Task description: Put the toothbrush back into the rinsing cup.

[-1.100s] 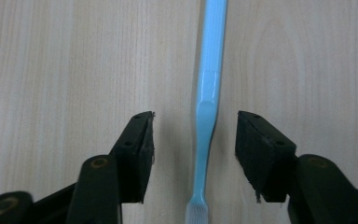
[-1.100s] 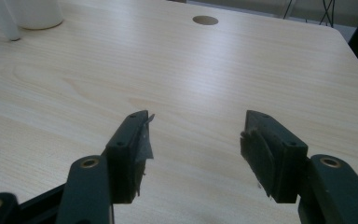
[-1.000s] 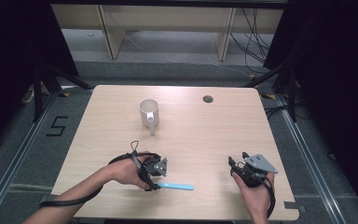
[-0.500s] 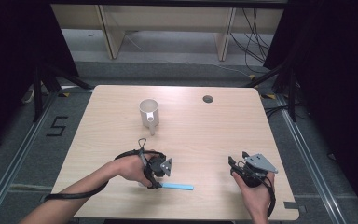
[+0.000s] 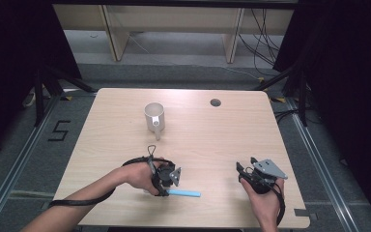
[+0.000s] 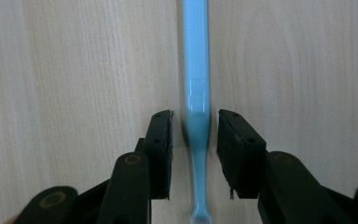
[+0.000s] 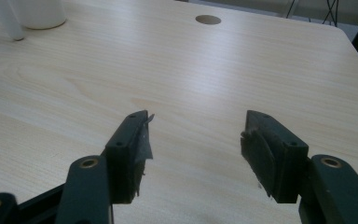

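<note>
On the pale wood table point(image 5: 125, 121) — dark floor point(image 5: 19, 145) around.

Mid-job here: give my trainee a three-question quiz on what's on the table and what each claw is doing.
1. True or false: the left claw straddles the toothbrush.
2. What white thing stands on the table beyond the left claw? A) bowl B) mug C) plate
3. What is between the right claw's jaws?

Key:
1. True; the jaws have just been closing, with small gaps each side of the handle.
2. B, the mug.
3. Nothing; it is open over bare wood.
</note>
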The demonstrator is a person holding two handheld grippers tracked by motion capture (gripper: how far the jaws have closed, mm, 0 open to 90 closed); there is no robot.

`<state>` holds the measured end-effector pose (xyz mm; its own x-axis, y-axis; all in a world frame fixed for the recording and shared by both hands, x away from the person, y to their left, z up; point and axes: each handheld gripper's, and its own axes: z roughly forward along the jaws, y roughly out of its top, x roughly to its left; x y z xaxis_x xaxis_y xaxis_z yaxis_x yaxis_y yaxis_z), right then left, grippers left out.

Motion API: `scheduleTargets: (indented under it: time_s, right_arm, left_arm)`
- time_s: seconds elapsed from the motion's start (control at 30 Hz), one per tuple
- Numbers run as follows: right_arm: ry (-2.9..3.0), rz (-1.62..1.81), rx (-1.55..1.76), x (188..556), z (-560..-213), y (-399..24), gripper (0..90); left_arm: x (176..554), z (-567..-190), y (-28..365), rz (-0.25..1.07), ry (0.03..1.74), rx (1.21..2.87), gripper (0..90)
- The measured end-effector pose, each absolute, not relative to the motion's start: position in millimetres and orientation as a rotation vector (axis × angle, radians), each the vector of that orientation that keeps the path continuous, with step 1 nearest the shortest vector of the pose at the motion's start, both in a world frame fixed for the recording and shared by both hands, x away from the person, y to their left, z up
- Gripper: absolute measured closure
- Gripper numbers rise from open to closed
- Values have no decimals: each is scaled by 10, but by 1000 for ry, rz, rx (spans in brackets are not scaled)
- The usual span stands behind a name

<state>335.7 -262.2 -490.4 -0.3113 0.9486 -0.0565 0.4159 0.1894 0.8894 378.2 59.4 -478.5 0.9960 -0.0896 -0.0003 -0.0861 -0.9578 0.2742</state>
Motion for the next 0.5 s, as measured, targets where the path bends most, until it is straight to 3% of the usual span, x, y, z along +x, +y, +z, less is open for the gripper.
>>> scheduleTargets:
  time_s: [0.5]
  right_arm:
    - [1832,1089,1332,3340,-4897,-2591,417]
  left_arm:
    - [3765,-4782,556,-36,-175,2865,699]
